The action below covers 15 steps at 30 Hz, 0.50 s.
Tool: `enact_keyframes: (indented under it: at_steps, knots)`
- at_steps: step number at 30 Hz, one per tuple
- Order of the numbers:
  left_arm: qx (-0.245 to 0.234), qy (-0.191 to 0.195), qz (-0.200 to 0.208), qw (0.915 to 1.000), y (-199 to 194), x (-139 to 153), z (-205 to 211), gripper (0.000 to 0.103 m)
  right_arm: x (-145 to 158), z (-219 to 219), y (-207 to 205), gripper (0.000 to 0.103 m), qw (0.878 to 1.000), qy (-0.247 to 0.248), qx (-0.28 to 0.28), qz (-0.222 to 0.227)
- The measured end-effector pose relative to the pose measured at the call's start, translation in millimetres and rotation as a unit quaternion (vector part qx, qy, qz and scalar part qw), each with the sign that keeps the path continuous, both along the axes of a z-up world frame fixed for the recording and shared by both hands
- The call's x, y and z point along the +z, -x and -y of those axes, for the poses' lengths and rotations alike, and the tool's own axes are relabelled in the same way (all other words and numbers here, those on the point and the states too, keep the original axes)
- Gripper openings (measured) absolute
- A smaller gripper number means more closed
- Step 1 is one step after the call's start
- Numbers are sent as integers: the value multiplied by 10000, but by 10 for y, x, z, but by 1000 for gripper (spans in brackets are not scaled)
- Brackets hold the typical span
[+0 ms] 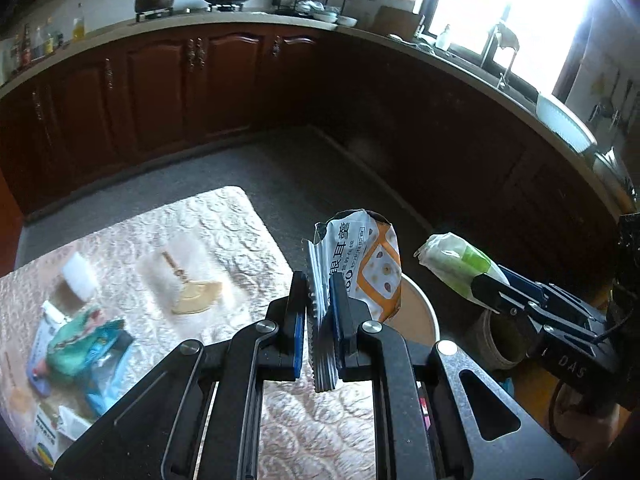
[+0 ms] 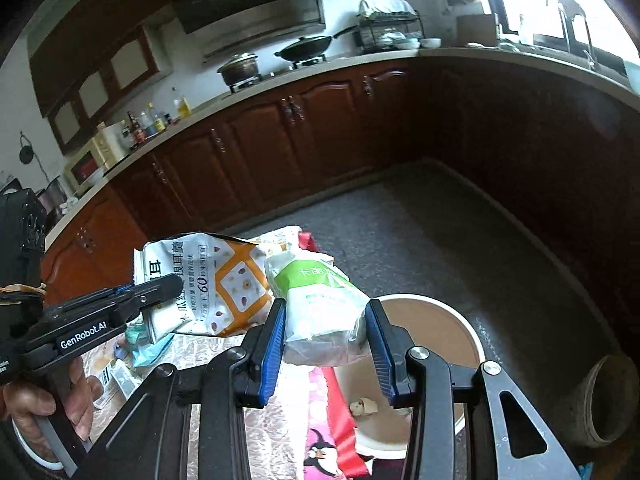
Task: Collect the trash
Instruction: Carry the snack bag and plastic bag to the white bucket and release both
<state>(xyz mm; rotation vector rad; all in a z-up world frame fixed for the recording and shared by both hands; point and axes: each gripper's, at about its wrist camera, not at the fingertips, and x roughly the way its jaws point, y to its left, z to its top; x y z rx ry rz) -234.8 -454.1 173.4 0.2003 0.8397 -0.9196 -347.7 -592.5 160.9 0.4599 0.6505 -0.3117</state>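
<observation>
My left gripper point(image 1: 320, 280) is shut on a white and orange snack bag point(image 1: 364, 264), held upright at the table's right edge beside the bin; the bag also shows in the right wrist view point(image 2: 224, 284). My right gripper point(image 2: 326, 320) is shut on a white and green plastic packet point(image 2: 320, 304), held over the rim of a round tan bin point(image 2: 448, 320). The packet point(image 1: 460, 264) and the bin point(image 1: 420, 316) show in the left wrist view too. A bit of crumpled paper point(image 2: 364, 406) lies inside the bin.
The table has a pale quilted cloth point(image 1: 224, 224). On it lie a teal and blue wrapper point(image 1: 92, 340), a white sponge point(image 1: 80, 276), small cartons point(image 1: 52, 436) and a food scrap point(image 1: 196, 296). A brown clay pot point(image 2: 608, 400) stands on the floor right of the bin. Dark cabinets point(image 1: 200, 80) lie beyond.
</observation>
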Motion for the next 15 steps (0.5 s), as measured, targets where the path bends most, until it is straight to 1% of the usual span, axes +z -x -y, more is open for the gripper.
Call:
enact_keyframes:
  at_steps: [4,15]
  knots:
    - [-93,-103,-93,9999,28,-116,159,9,-65,66,-3,38,9999,24,-75,-127]
    - [-76,-344,-490,9982,46,-480,389,9,-411,233,-10,38,9984,-318,-222,-403]
